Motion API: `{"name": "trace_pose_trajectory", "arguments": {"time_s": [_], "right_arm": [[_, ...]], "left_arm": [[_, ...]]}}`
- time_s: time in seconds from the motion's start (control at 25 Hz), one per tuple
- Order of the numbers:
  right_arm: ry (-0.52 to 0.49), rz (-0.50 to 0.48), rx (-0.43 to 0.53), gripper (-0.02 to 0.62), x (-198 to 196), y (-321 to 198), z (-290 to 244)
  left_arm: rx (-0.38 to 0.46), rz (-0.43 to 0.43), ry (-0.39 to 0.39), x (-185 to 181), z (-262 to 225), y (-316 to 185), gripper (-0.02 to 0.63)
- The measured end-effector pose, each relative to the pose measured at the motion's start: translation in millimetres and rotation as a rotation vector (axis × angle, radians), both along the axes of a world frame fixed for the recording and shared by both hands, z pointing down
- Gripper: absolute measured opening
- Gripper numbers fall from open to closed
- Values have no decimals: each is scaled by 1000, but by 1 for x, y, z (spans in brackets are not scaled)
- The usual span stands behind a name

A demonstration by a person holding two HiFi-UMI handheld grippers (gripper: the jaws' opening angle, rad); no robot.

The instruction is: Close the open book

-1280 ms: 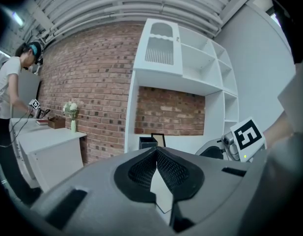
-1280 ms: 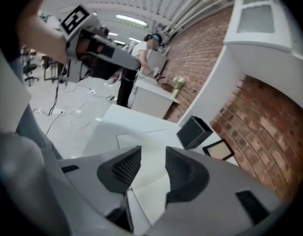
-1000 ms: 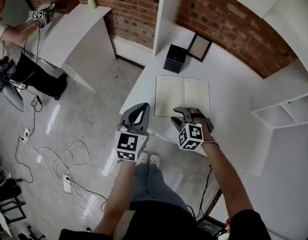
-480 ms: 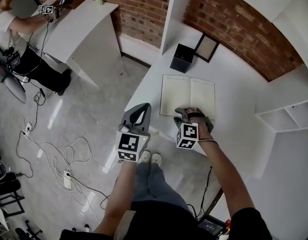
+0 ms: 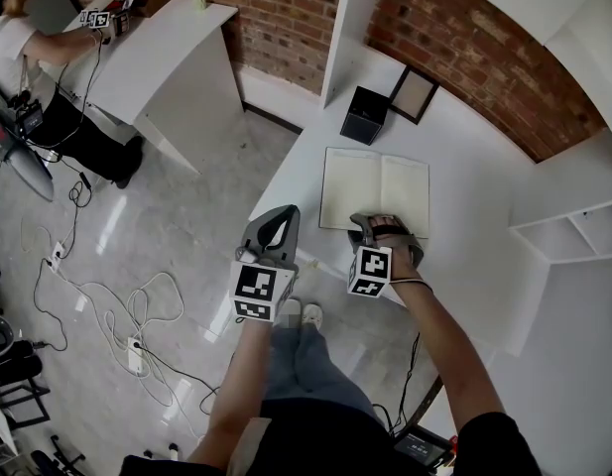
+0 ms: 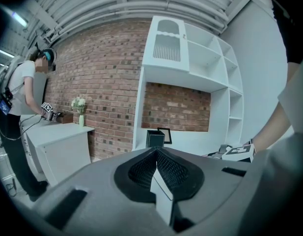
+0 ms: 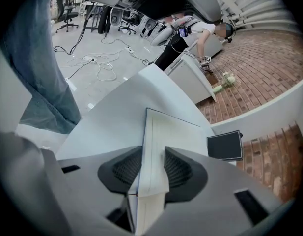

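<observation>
The open book (image 5: 375, 191) lies flat on the white desk (image 5: 474, 206), cream pages up. My right gripper (image 5: 372, 228) points steeply down at the book's near edge. In the right gripper view its jaws are closing, and the book (image 7: 166, 129) has its near edge standing between the two pads, which lie against it on both sides of my right gripper (image 7: 152, 167). My left gripper (image 5: 275, 223) hovers off the desk's left edge, above the floor. In the left gripper view, my left gripper (image 6: 156, 162) has its pads together with nothing between them.
A black box (image 5: 366, 115) and a picture frame (image 5: 418, 94) stand behind the book against the brick wall. White shelves (image 5: 573, 231) border the desk on the right. A person (image 5: 28, 58) works at a white counter (image 5: 157, 53) far left. Cables (image 5: 107, 315) lie on the floor.
My right gripper has sunk a little onto the book's near edge and rolled slightly. The left gripper has stayed where it was.
</observation>
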State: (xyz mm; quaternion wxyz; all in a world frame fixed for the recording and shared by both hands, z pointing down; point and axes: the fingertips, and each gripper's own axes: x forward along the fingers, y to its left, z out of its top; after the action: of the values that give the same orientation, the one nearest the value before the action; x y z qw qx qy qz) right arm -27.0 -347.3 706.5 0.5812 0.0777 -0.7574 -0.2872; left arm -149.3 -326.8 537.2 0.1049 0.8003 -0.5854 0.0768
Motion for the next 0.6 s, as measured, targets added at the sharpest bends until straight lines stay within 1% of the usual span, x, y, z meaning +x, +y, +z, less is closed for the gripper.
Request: {"name": "trace_pose_trajectory", "arguments": {"time_s": [0.2, 0.52, 0.6], "right_arm": [[6, -9, 33, 78, 0, 5, 3], [-13, 20, 50, 51, -1, 4, 3], [-32, 38, 53, 46, -1, 5, 2]], "left_arm": [[-2, 9, -2, 3, 0, 0, 9], [-10, 5, 0, 2, 2, -2, 9], [-12, 8, 1, 3, 3, -3, 9]]}}
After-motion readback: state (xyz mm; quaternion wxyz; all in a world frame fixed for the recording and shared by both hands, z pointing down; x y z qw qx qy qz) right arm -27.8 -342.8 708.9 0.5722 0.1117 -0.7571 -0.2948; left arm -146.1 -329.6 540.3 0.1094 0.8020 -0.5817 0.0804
